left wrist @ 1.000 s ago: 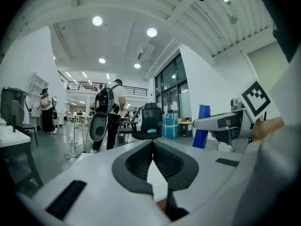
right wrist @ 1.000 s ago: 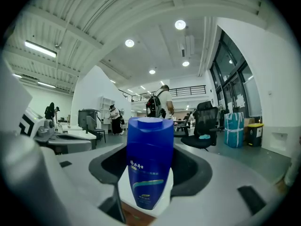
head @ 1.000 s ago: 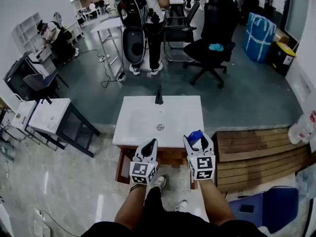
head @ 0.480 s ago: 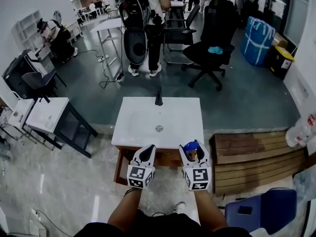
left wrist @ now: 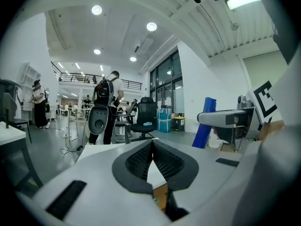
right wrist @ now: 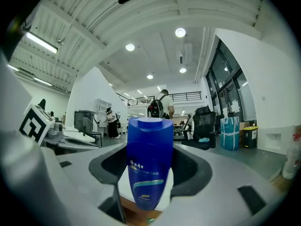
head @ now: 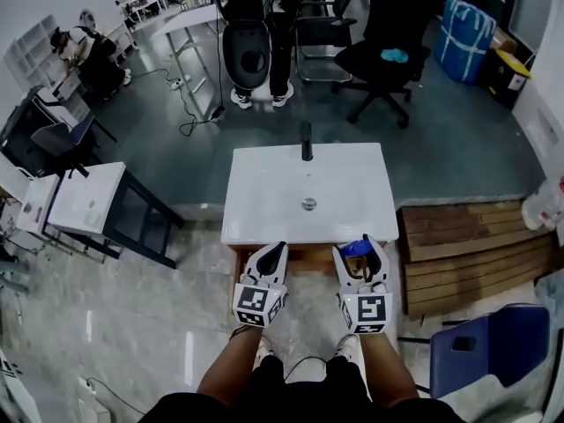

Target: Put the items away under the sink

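A white sink (head: 264, 192) with a black faucet (head: 306, 141) stands on a wooden cabinet (head: 304, 256) straight ahead. My right gripper (head: 361, 247) is shut on a blue bottle (right wrist: 150, 159), which stands upright between the jaws with its cap on top. The bottle (head: 356, 248) hangs at the sink's front edge, right of centre. My left gripper (head: 274, 252) is level with it on the left, also at the front edge. Its jaws meet at the tips (left wrist: 152, 144) with nothing between them. The space under the sink is hidden from above.
A wooden platform (head: 476, 254) adjoins the sink on the right, with a blue chair (head: 485, 359) nearer me. A white side table (head: 84, 203) stands to the left. Beyond the sink are a black office chair (head: 383, 60) and a person with a backpack (head: 247, 42).
Both grippers have moved forward to the sink's front edge, and the sink now sits closer in view. The blue bottle stays in the right gripper.
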`<control>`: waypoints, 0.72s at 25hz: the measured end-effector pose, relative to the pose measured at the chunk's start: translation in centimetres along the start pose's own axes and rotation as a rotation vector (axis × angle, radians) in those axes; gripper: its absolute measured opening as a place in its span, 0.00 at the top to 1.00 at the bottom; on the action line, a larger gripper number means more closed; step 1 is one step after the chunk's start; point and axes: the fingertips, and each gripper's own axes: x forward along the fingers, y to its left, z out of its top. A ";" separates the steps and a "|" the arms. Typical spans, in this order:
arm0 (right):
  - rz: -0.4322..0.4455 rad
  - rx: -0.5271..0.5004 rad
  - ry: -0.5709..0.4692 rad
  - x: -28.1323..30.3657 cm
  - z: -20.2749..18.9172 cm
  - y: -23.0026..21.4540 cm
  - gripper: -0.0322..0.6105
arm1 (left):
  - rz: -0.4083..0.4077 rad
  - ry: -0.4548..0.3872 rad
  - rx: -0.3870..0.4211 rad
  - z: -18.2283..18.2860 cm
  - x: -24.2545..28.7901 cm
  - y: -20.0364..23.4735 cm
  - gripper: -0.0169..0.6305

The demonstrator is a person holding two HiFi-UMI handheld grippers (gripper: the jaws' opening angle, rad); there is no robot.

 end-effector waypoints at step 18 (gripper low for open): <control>-0.019 -0.027 0.021 3.0 -16.0 4.5 0.52 | 0.018 0.019 -0.050 -17.5 2.6 2.0 0.95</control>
